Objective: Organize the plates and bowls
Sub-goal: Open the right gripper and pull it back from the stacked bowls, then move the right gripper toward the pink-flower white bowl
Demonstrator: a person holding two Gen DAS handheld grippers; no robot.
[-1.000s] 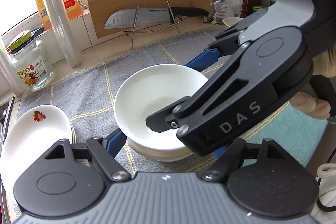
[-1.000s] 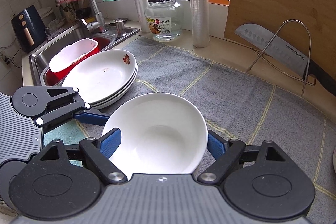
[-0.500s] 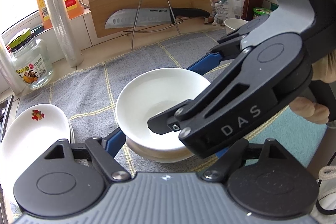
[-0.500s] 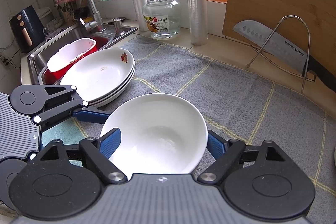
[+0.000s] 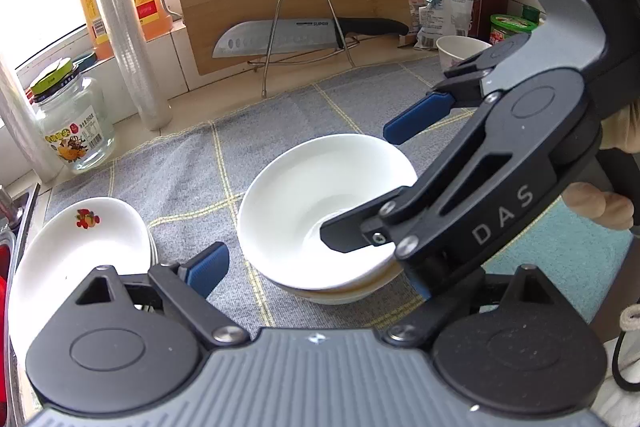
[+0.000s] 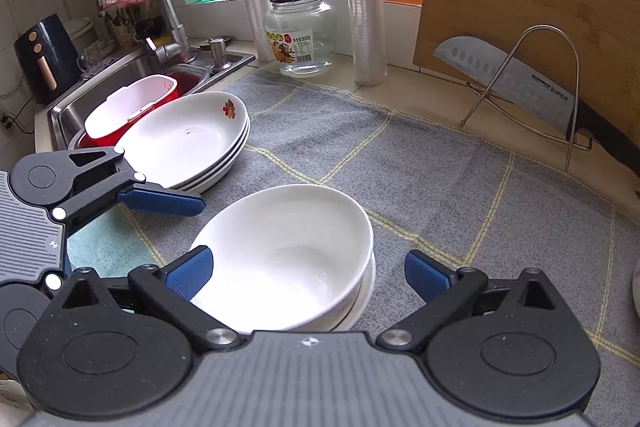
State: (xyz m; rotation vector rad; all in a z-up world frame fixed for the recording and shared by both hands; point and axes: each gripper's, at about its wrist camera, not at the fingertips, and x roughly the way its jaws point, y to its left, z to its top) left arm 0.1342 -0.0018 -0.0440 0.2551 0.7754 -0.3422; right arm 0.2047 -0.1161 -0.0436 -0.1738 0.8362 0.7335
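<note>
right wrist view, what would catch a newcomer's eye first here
The glossy white ceramic bowl, nested on other bowls mid-mat on the grey checked cloth, sits between the opening blue-padded jaws of the right gripper, pads clear of it. To its left is a stack of white floral plates by the sink; at right a steel cleaver rests against a wire rack.
</note>
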